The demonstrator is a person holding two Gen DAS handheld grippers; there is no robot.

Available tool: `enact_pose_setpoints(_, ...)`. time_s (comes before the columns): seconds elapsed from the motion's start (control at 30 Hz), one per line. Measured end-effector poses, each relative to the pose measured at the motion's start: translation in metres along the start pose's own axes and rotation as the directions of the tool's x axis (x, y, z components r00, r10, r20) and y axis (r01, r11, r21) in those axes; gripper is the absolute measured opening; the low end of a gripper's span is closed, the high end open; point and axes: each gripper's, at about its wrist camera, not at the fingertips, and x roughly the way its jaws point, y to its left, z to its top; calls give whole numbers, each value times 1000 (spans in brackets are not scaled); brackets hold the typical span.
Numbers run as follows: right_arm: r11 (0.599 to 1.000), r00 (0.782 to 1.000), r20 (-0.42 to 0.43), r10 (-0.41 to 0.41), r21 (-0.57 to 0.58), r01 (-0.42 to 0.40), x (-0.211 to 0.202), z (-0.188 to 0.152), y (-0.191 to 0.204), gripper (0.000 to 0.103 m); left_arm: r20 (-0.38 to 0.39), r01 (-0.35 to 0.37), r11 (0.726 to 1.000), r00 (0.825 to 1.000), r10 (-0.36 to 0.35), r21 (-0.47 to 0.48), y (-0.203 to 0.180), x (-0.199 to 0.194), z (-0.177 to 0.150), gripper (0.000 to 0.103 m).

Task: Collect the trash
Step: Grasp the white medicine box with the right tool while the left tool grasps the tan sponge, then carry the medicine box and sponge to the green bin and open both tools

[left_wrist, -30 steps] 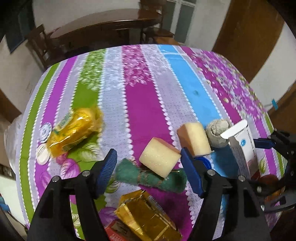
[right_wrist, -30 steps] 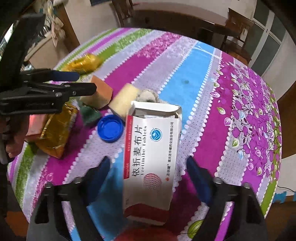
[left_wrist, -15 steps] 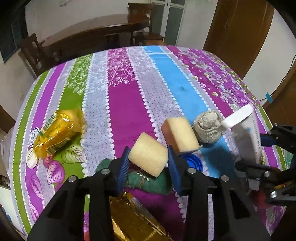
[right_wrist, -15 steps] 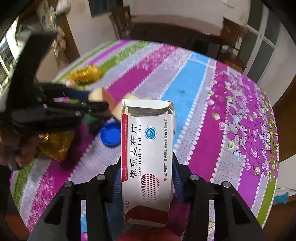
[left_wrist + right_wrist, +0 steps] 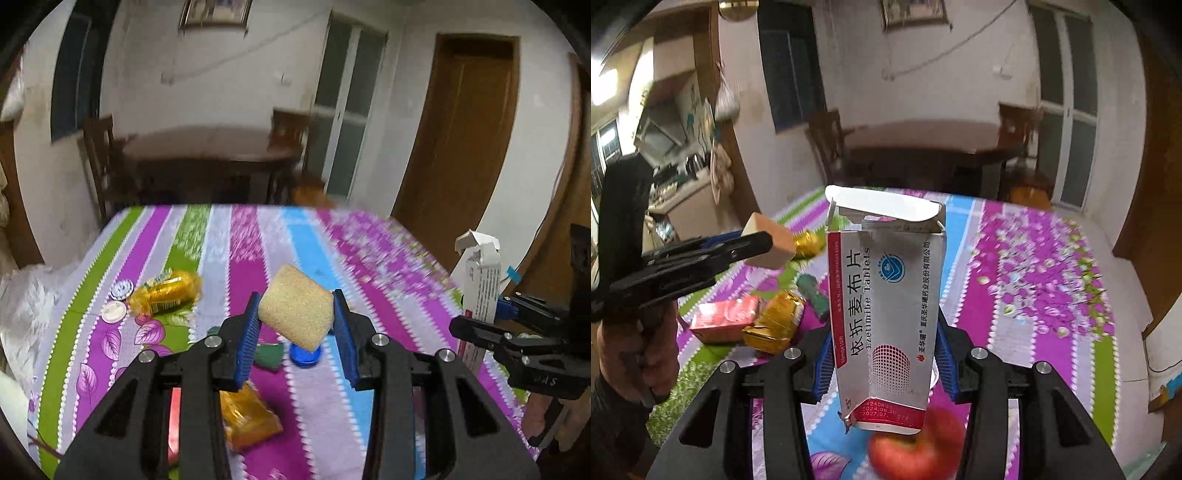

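My left gripper (image 5: 295, 317) is shut on a yellow sponge block (image 5: 295, 308) and holds it above the striped tablecloth (image 5: 243, 258). From the right wrist view the same sponge block (image 5: 770, 242) shows at the left, pinched in the left gripper (image 5: 738, 247). My right gripper (image 5: 882, 354) is shut on a torn white and red tablet box (image 5: 886, 314), held upright off the table; in the left wrist view that box (image 5: 480, 280) stands at the right edge.
On the cloth lie a yellow wrapper (image 5: 166, 291), two round caps (image 5: 114, 310), a blue cap (image 5: 304, 356), a green scouring pad (image 5: 269, 354), a gold packet (image 5: 247, 417), a red box (image 5: 724, 319) and a red apple (image 5: 916, 446). A white bag (image 5: 26, 306) hangs at the left edge.
Both grippers closed, the left on the sponge block and the right on the tablet box, then rose off the table and tilted up, so the room behind now shows.
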Motion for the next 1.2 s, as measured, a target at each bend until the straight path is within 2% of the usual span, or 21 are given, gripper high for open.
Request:
enact_pose_setpoints(0.07, 1000, 998, 61, -21, 5, 21, -31, -6, 3, 47, 48, 6, 1000, 999, -6, 11, -14, -17, -5, 36)
enact_pose_setpoints(0.17, 998, 993, 109, -53, 20, 51, -70, -16, -1, 47, 111, 42, 998, 993, -46, 38, -47, -42, -13, 36)
enact_pose_setpoints(0.3, 993, 986, 126, -114, 55, 107, -120, -33, -18, 47, 137, 108, 992, 984, -117, 72, -87, -55, -19, 36)
enact_pose_setpoints(0.47, 973, 966, 138, -218, 105, 205, -184, -58, -51, 47, 143, 196, 972, 966, -214, 130, -147, -62, -29, 36)
enact_pose_setpoints(0.67, 938, 935, 139, -327, 166, 303, -255, -87, -93, 47, 126, 300, 934, 936, -327, 196, -218, -63, -39, 36)
enact_pose_setpoints(0.87, 895, 901, 117, -418, 222, 386, -321, -123, -140, 47, 77, 392, 881, 902, -425, 265, -292, -57, -51, 36)
enact_pose_setpoints(1.13, 826, 865, 34, -501, 316, 467, -378, -180, -226, 47, -16, 481, 817, 864, -503, 319, -375, -37, -68, 36)
enact_pose_setpoints(1.2, 814, 866, 0, -499, 342, 469, -385, -195, -249, 47, -45, 495, 803, 859, -511, 331, -392, -28, -75, 36)
